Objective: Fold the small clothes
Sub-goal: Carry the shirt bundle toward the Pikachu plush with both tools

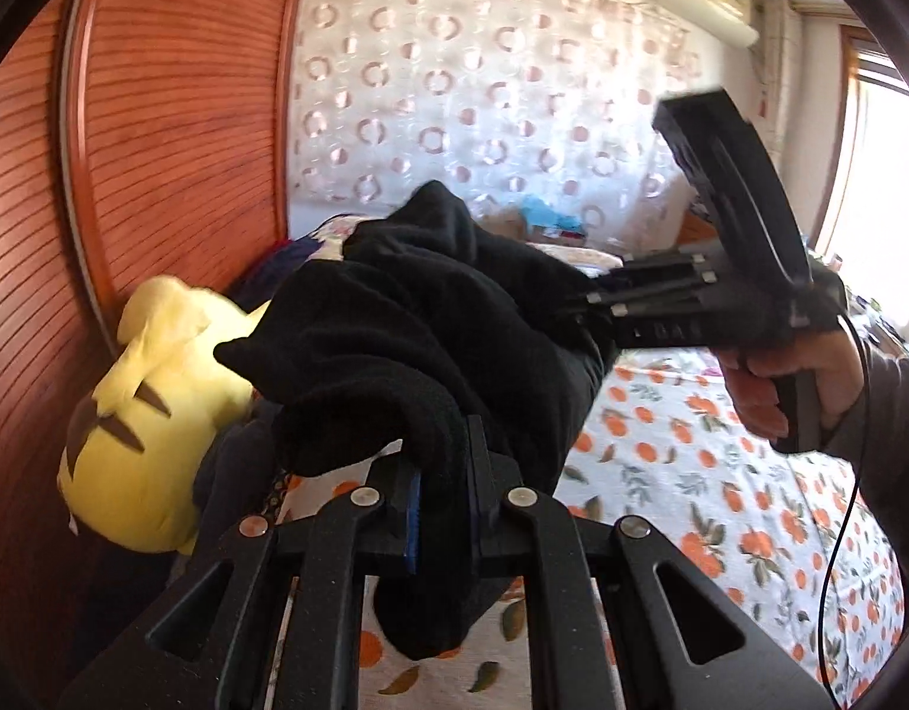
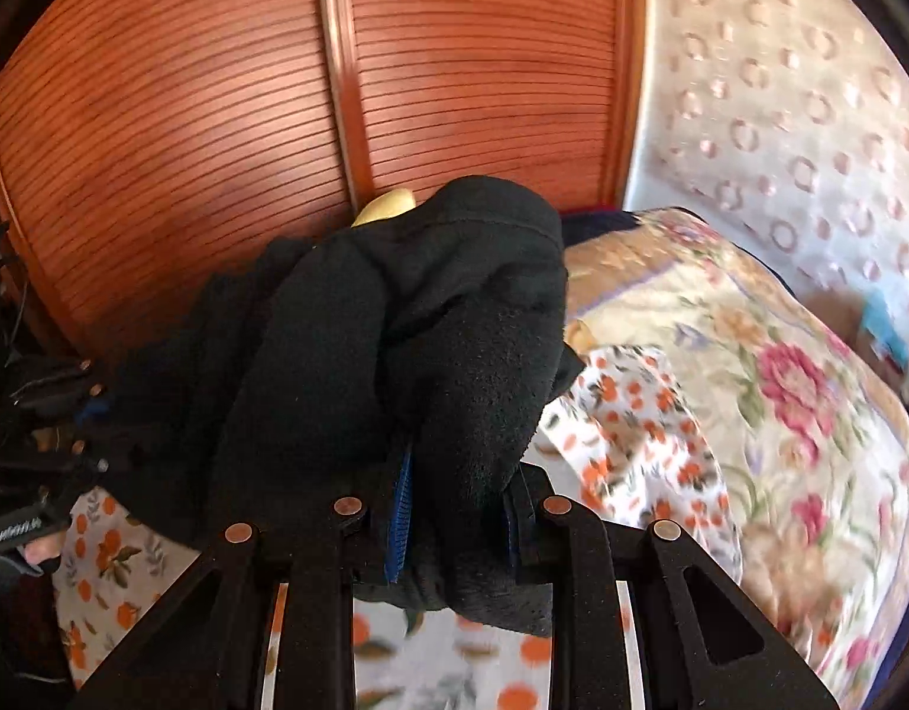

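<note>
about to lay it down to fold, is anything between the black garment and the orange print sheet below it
Nothing visible. The black garment hangs between the left gripper and the right gripper, both shut on it, over bare orange-print sheet. The yellow plush toy sits off to the side by the wooden doors.

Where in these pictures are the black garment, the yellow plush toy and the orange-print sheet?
black garment (image 1: 407, 319): left wrist view, on the bunched fleece above the jaws.
yellow plush toy (image 1: 158, 414): left wrist view, on its yellow body beside the wooden door.
orange-print sheet (image 1: 720, 503): left wrist view, on a bare stretch of the bed.
</note>
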`<state>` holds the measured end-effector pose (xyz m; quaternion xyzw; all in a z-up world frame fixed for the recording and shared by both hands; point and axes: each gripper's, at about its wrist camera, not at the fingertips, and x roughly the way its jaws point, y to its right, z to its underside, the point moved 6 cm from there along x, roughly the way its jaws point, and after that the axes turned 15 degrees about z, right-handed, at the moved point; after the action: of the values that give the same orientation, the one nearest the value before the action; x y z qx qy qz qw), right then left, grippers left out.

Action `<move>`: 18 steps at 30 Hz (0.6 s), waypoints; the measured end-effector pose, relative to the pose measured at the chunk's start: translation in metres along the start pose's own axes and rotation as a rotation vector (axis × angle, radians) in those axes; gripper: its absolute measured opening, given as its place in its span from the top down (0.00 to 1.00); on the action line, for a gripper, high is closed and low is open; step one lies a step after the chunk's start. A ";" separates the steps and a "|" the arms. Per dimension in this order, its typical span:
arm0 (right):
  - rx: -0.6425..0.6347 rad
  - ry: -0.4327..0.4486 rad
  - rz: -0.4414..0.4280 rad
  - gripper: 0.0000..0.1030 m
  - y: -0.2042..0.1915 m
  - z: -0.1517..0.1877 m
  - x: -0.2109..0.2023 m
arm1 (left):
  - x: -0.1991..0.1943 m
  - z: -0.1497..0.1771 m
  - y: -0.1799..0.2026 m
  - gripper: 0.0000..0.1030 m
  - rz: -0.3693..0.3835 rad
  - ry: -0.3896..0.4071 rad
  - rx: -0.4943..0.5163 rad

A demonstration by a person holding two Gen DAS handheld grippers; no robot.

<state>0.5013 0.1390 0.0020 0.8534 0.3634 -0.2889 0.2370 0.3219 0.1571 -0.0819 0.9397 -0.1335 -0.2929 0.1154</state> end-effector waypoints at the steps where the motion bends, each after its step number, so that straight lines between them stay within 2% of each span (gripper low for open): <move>1: -0.011 -0.004 -0.013 0.76 0.003 -0.003 0.008 | 0.002 0.003 -0.003 0.88 -0.006 0.003 -0.016; 5: -0.003 -0.004 -0.041 0.76 0.027 -0.017 0.040 | 0.012 0.013 -0.006 0.88 -0.019 -0.002 -0.052; 8: 0.072 0.014 -0.015 0.76 0.041 -0.023 0.059 | 0.022 0.021 -0.004 0.88 -0.019 -0.029 -0.059; 10: 0.133 0.027 -0.006 0.76 0.049 -0.021 0.065 | 0.024 0.025 -0.001 0.88 -0.051 -0.031 -0.039; 13: 0.158 0.038 0.024 0.76 0.046 -0.009 0.061 | 0.026 0.036 -0.003 0.88 -0.091 -0.055 -0.046; 15: 0.169 0.052 0.063 0.76 0.049 -0.001 0.051 | 0.028 0.041 -0.003 0.85 -0.104 -0.070 -0.054; 18: 0.166 0.091 0.070 0.76 0.038 0.008 0.025 | 0.025 0.046 -0.003 0.82 -0.110 -0.074 -0.065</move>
<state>0.5417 0.1221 -0.0126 0.8944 0.3188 -0.2706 0.1588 0.3156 0.1458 -0.1334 0.9298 -0.0766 -0.3377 0.1245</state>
